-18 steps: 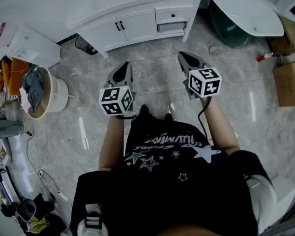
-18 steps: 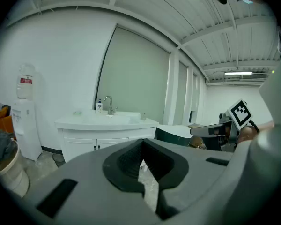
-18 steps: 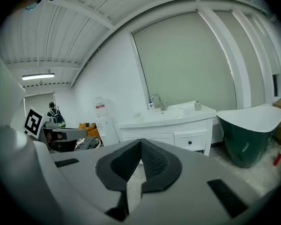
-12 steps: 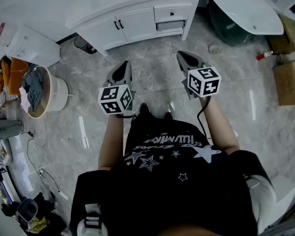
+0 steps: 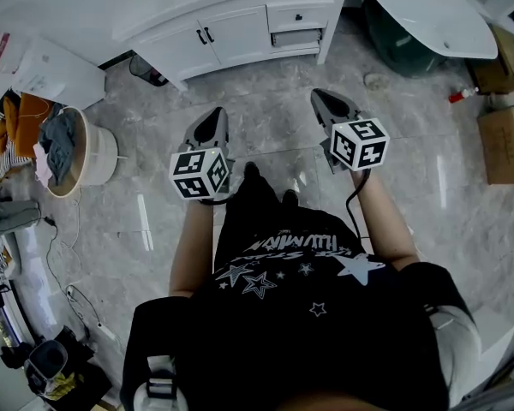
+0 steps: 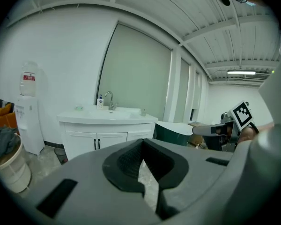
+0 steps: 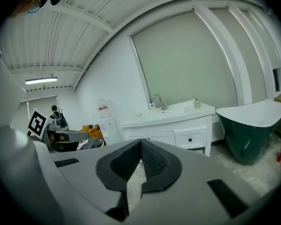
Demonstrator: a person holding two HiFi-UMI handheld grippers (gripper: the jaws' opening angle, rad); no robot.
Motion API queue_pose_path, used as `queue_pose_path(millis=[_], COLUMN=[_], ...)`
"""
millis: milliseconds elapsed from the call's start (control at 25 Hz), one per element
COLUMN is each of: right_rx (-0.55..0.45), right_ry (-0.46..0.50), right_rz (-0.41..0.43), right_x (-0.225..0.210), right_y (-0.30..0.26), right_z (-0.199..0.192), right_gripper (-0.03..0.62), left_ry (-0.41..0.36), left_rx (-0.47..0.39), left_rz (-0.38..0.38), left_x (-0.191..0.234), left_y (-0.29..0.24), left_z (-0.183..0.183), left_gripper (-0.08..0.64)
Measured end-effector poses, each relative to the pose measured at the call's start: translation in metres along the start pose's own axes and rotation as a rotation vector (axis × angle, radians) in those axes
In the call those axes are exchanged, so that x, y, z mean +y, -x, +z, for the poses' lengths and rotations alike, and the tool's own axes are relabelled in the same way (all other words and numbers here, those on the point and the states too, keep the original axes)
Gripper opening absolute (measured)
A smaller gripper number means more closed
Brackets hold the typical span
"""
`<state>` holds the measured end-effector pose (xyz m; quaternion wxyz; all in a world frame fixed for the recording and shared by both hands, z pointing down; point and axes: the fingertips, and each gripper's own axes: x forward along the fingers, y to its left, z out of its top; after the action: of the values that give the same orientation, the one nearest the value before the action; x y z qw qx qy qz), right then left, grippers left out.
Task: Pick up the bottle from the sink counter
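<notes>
A small white pump bottle stands beside the faucet on the white sink counter, far ahead across the floor. In the right gripper view the same bottle is at the counter's back left. My left gripper is shut and holds nothing, as is my right gripper. In the head view both point at the vanity, held level over the floor, the left gripper a little nearer me than the right gripper.
A second small container stands on the counter's right end. A dark green bathtub is right of the vanity, with cardboard boxes beyond it. A laundry basket and a water dispenser stand at the left.
The vanity has slid slightly toward the top of the head view. Both grippers keep nearly the same pose, jaws unchanged.
</notes>
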<state>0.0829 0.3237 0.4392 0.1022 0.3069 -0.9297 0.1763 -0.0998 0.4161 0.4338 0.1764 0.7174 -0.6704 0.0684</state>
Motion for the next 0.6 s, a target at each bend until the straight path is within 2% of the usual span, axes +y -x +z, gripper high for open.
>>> queue_pose_path(millis=[280, 600], right_rx=[-0.003, 0.001], right_ry=[-0.021, -0.027], right_rz=[-0.009, -0.05], right_x=[-0.02, -0.065], right_y=[-0.014, -0.056], right_z=[0.003, 0.021], right_gripper=[0.006, 0.006], left_ry=[0.013, 0.02], left_rx=[0.014, 0.014], left_rz=[-0.003, -0.051], left_x=[0.007, 0.026], left_y=[-0.024, -0.102], left_z=[0.0, 0.022], left_gripper=[0.008, 0.008])
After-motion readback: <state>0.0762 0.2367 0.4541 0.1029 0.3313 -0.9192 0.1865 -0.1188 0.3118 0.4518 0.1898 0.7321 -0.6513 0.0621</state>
